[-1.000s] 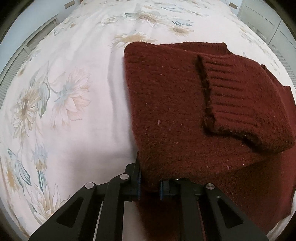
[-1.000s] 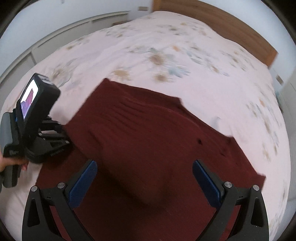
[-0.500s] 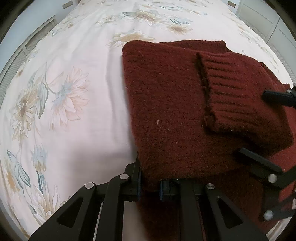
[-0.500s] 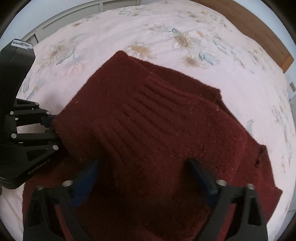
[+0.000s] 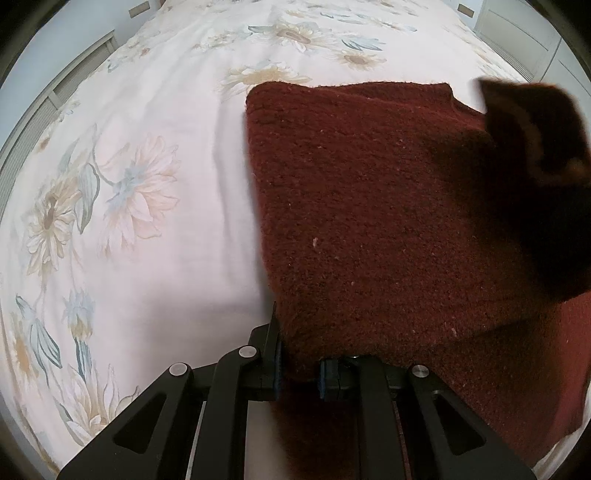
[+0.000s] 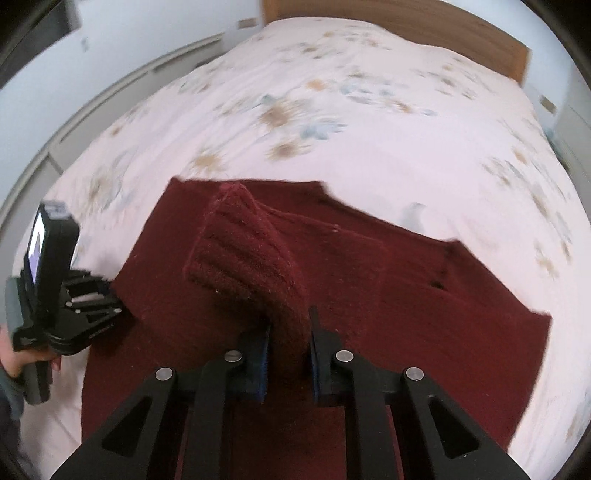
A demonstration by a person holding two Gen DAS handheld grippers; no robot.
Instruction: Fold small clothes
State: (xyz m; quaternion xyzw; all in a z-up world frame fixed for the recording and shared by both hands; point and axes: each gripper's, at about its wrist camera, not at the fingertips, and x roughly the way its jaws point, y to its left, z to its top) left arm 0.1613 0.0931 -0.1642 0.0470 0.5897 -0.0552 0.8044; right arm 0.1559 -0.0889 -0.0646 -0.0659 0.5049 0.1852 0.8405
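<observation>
- Floral white bedsheet (image 5: 155, 110) carries a dark red knitted sweater (image 5: 369, 206).
- Left hand-held gripper (image 5: 299, 373) clamps the sweater's near folded edge.
- Right hand-held gripper (image 6: 288, 354) pinches its ribbed sleeve cuff (image 6: 243, 254), raised off the body.

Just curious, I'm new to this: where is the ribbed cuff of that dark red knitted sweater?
In the right wrist view, the ribbed cuff is lifted at centre, pinched in the right gripper, above the dark red knitted sweater.

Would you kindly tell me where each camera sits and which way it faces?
Left wrist: on the left gripper, facing across the bed; own fingers shut on the sweater edge.
Right wrist: on the right gripper, facing the headboard; own fingers shut on the ribbed cuff; left gripper and hand at left.
Shared: sweater, bed.
</observation>
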